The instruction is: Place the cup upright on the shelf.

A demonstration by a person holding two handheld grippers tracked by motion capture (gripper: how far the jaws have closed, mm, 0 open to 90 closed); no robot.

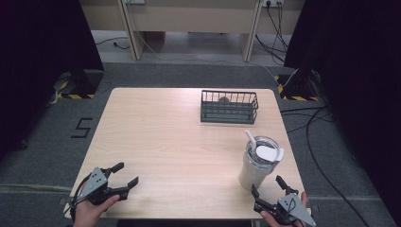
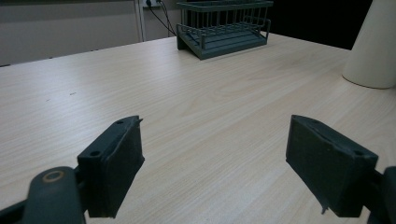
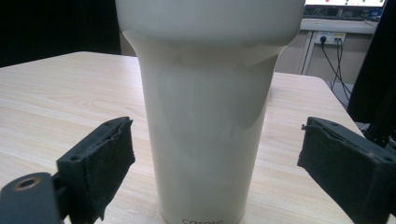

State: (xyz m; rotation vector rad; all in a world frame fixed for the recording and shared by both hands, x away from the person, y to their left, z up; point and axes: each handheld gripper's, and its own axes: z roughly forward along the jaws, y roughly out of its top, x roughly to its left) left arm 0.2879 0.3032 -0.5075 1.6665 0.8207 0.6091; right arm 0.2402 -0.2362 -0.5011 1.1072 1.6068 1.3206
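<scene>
- Standing upright near the table's (image 1: 156, 142) front right corner: a cream tumbler (image 1: 257, 163) with a clear lid and a white straw (image 1: 250, 140), well apart from the wire basket (image 1: 229, 107) behind it.
- Hovering just in front of the tumbler, at the table's front edge: the right gripper (image 1: 265, 188), jaws spread wide, gripping nothing, pointing toward the tumbler's base.
- Framing the tumbler (image 3: 205, 116) in the right gripper view: the two black jaws, one on either side of the cup body, clear gaps showing on both sides, no contact visible.
- Showing faintly at the tumbler's foot in that view: small lettering, too cropped to read.
- Resting far to the tumbler's left, at the table's front left corner: the left gripper (image 1: 126, 174), held in a hand (image 1: 92, 210), jaws parted wide and holding nothing.
- Looking along bare wood in the left gripper view: open jaws low in the frame, the tumbler (image 2: 373, 46) off to the far right, the wire basket (image 2: 223, 25) beyond at the far edge.
- Sitting inside the basket, behind the tumbler: a small brownish object (image 1: 223, 99), too small to identify.
</scene>
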